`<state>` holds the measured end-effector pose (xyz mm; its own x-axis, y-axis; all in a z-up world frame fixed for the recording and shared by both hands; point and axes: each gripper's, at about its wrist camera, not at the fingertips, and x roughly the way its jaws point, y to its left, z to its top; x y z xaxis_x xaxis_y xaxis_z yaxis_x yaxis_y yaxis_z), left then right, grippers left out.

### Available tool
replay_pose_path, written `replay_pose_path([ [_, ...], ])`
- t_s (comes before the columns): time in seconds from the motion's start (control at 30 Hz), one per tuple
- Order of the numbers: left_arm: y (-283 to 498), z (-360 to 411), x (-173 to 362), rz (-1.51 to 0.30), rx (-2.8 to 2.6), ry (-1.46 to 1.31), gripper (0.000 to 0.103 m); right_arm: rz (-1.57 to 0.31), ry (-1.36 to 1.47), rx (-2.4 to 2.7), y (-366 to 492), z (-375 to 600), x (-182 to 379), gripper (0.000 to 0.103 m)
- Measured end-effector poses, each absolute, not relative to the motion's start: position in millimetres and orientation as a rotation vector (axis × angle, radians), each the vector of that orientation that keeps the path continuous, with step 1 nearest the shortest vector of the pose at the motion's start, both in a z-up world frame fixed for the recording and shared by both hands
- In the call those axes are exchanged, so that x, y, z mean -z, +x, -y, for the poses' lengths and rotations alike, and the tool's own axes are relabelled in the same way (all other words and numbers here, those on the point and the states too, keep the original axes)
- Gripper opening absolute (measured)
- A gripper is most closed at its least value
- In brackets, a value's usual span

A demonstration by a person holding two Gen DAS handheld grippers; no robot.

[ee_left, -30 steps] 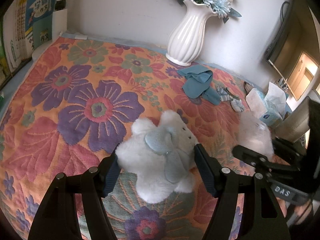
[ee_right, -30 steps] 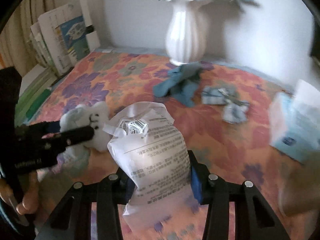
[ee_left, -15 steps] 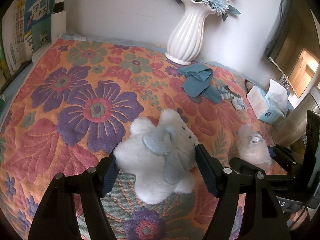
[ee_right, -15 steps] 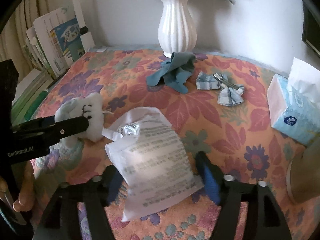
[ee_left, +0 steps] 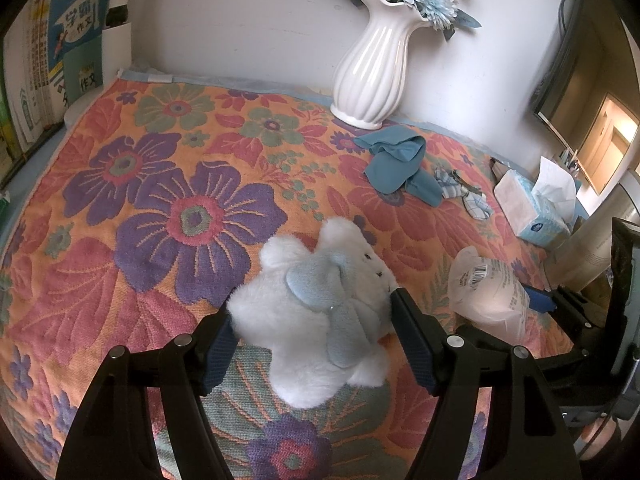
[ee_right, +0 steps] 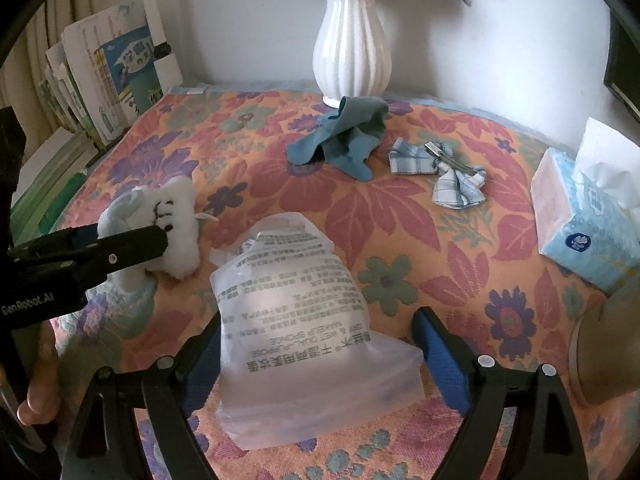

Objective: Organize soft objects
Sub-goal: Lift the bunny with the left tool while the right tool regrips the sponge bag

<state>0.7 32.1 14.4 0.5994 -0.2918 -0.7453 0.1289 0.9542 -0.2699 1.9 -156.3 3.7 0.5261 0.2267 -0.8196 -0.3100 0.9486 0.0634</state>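
Sponge pouch (ee_right: pixel 304 332) lies between the opening right gripper (ee_right: pixel 320 356) jaws; withdraw straight back while left gripper (ee_left: pixel 312 336) clamps plush toy (ee_left: pixel 320 304).

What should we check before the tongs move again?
1. Left tongs grip the fluffy toy: ok, pads press both sides.
2. Right tongs let go of the plastic bag: ok, jaws opening, right pad clear of it.
3. Bag resting on the flowery cloth: ok.
4. Blue rag and checked cloth tidied: not ok, both lie loose by the vase.
5. Tissue box out of the way: ok.
6. Where things go: cannot tell.
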Motion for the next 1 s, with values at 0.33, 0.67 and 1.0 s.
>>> replay_pose_path([
  [0.33,1,-32,-14,-0.897,0.245,-0.195,0.071,-0.969,-0.098,-0.326,3,155,-3,0.092],
  [0.67,1,-32,-14,-0.896,0.244,-0.195,0.071,-0.969,-0.098,-0.324,3,155,-4,0.092],
  [1.0,0,-32,-14,-0.896,0.242,-0.196,0.071,-0.959,-0.099,-0.392,-2,155,-13,0.092],
])
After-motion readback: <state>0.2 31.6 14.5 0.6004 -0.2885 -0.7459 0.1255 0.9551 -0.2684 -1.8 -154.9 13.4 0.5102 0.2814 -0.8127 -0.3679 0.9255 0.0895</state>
